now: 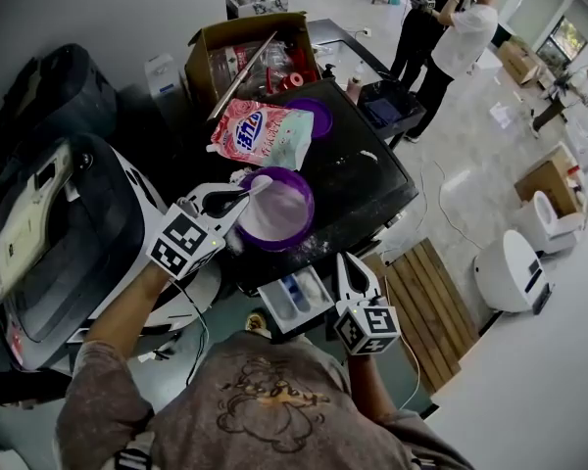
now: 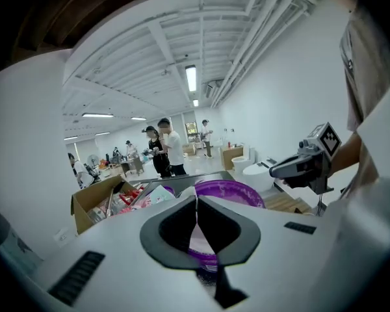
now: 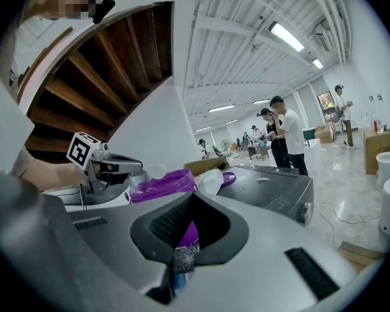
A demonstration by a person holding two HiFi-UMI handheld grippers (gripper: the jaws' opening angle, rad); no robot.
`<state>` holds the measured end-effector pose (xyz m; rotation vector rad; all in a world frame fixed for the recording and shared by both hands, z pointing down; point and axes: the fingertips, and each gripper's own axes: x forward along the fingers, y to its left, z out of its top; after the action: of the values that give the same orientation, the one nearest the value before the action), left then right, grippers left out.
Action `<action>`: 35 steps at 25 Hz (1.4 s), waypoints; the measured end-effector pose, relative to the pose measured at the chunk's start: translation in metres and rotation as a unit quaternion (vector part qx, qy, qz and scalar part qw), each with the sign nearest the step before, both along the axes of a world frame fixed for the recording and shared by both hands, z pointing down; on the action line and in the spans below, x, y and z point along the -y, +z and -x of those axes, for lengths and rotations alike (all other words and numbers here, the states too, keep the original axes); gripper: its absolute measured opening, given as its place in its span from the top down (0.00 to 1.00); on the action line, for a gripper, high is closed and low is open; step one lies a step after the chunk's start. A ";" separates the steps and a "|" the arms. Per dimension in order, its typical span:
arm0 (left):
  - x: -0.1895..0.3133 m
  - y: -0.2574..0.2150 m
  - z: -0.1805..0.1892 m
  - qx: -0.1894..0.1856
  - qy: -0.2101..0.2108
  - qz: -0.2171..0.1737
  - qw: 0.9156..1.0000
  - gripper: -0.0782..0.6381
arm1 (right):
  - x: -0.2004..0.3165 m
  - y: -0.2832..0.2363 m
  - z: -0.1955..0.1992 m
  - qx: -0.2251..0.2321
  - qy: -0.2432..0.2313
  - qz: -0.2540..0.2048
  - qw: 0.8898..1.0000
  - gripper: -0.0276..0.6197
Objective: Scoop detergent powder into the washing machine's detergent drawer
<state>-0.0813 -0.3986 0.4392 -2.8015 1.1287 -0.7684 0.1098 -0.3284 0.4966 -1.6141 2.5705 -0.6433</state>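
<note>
Detergent drawer (image 1: pixel 296 297) partly hidden, scoop (image 1: pixel 258 188) indistinct

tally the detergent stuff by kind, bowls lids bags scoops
purple bowl: 1
purple lid: 1
detergent bag: 1
scoop, in the jaws of the left gripper: 1
Total: 4

Purple bowl (image 1: pixel 274 246), pink-white detergent bag (image 1: pixel 260 133)
</note>
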 end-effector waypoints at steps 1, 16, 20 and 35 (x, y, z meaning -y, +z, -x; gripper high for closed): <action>0.001 0.002 -0.001 0.014 0.012 0.000 1.000 0.86 | 0.000 0.000 0.001 0.000 -0.001 0.000 1.000 0.95; 0.005 0.025 -0.025 0.180 0.147 0.027 0.972 0.86 | -0.001 0.006 -0.011 -0.014 0.004 -0.002 1.000 0.95; 0.007 0.032 -0.025 0.229 0.177 0.025 0.957 0.86 | -0.001 0.003 -0.017 -0.011 0.014 -0.001 1.000 0.95; 0.014 0.050 -0.026 0.339 0.258 0.044 0.904 0.86 | -0.003 0.003 -0.030 -0.004 0.037 0.003 0.999 0.95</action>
<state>-0.0557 -0.4123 0.4891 -2.3536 0.2301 -1.5444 0.1399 -0.3256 0.4999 -1.7086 2.5036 -0.6409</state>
